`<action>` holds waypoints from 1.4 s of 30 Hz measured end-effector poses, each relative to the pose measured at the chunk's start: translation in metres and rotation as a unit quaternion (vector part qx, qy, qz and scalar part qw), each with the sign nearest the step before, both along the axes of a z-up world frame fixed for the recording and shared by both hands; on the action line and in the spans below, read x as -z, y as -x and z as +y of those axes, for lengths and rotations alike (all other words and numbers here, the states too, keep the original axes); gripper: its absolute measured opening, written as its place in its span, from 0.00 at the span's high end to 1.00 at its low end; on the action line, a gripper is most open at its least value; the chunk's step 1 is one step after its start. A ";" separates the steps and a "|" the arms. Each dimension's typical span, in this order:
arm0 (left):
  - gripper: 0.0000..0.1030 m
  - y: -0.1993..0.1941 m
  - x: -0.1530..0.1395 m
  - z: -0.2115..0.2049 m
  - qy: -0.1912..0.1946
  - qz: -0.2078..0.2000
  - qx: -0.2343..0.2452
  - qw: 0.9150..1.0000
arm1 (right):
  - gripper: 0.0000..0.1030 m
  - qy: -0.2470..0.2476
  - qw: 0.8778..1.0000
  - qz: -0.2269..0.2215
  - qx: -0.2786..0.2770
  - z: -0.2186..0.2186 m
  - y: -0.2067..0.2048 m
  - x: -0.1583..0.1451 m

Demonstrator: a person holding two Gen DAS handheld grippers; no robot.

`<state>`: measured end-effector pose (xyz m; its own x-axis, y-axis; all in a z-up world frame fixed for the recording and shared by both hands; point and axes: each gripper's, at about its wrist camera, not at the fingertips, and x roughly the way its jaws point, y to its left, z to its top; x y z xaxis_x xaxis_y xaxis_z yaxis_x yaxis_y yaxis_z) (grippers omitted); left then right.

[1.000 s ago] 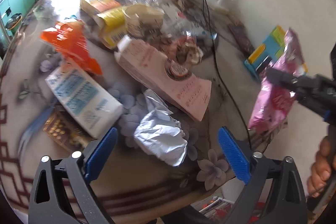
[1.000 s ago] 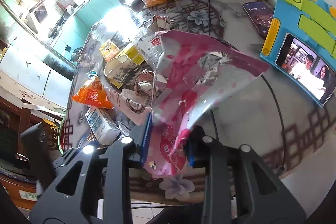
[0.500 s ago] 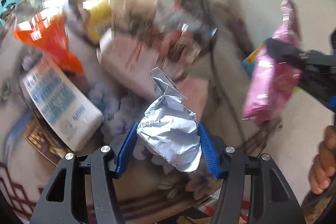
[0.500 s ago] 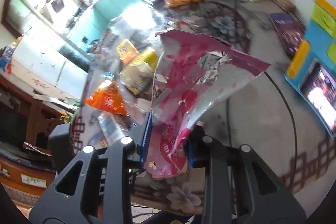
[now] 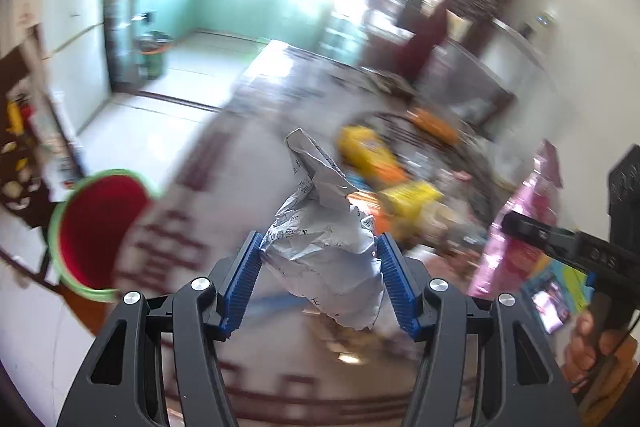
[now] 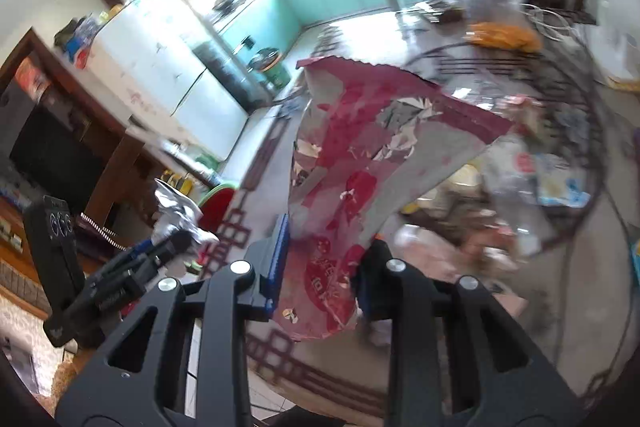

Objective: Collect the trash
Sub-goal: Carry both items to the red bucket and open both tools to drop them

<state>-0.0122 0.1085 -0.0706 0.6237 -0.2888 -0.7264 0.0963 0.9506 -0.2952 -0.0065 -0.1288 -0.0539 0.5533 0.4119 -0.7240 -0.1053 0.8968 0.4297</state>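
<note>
My left gripper [image 5: 318, 279] is shut on a crumpled silver foil wrapper [image 5: 324, 251], held up above the table. The same wrapper [image 6: 176, 211] shows in the right wrist view at the tip of the left gripper [image 6: 176, 239]. My right gripper [image 6: 320, 267] is shut on a torn pink snack bag [image 6: 360, 163]; that bag [image 5: 520, 227] hangs at the right in the left wrist view. A red bin with a green rim [image 5: 100, 231] stands on the floor to the left of the table; its rim [image 6: 218, 193] peeks out behind the left gripper.
The round table [image 5: 192, 235] with a patterned cloth holds several cartons and wrappers, among them yellow boxes [image 5: 404, 197]. A clear bag with orange snacks [image 6: 500, 35] stands at the back. A hand [image 5: 592, 355] grips the right tool. Kitchen cabinets and tiled floor lie beyond.
My left gripper closed on the foil wrapper, lifted it off the table and swung left toward the red bin. The right gripper, still holding the pink bag, turned the same way.
</note>
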 end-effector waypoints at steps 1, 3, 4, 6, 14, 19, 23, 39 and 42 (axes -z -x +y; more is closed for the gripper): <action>0.45 -0.001 0.002 0.020 -0.004 0.001 -0.017 1.000 | 0.72 0.002 1.000 0.001 -0.006 0.013 -0.005 0.000; 0.45 -0.006 0.006 0.055 -0.006 0.007 -0.044 0.999 | 0.72 -0.001 1.000 0.003 -0.021 0.041 -0.012 -0.002; 0.45 -0.011 0.005 0.069 -0.005 0.007 -0.052 0.999 | 0.72 0.001 1.000 0.002 -0.031 0.058 -0.016 -0.004; 0.45 -0.019 0.009 0.097 -0.010 0.009 -0.070 0.997 | 0.72 0.005 0.999 0.005 -0.047 0.087 -0.026 -0.003; 0.45 -0.063 0.035 0.190 -0.063 0.017 -0.108 0.992 | 0.71 0.019 0.992 0.031 -0.125 0.196 -0.073 0.034; 0.45 -0.081 0.057 0.227 -0.063 0.045 -0.130 0.989 | 0.71 0.025 0.984 0.072 -0.160 0.246 -0.103 0.072; 0.45 -0.091 0.075 0.241 -0.064 0.062 -0.128 0.988 | 0.69 0.021 0.980 0.095 -0.172 0.269 -0.115 0.088; 0.14 -0.103 0.094 0.234 -0.044 0.076 -0.116 0.989 | 0.20 0.076 0.995 0.030 -0.065 0.220 -0.084 0.056; 0.14 -0.105 0.092 0.216 -0.023 0.079 -0.091 0.993 | 0.17 0.119 0.992 0.007 -0.031 0.193 -0.064 0.044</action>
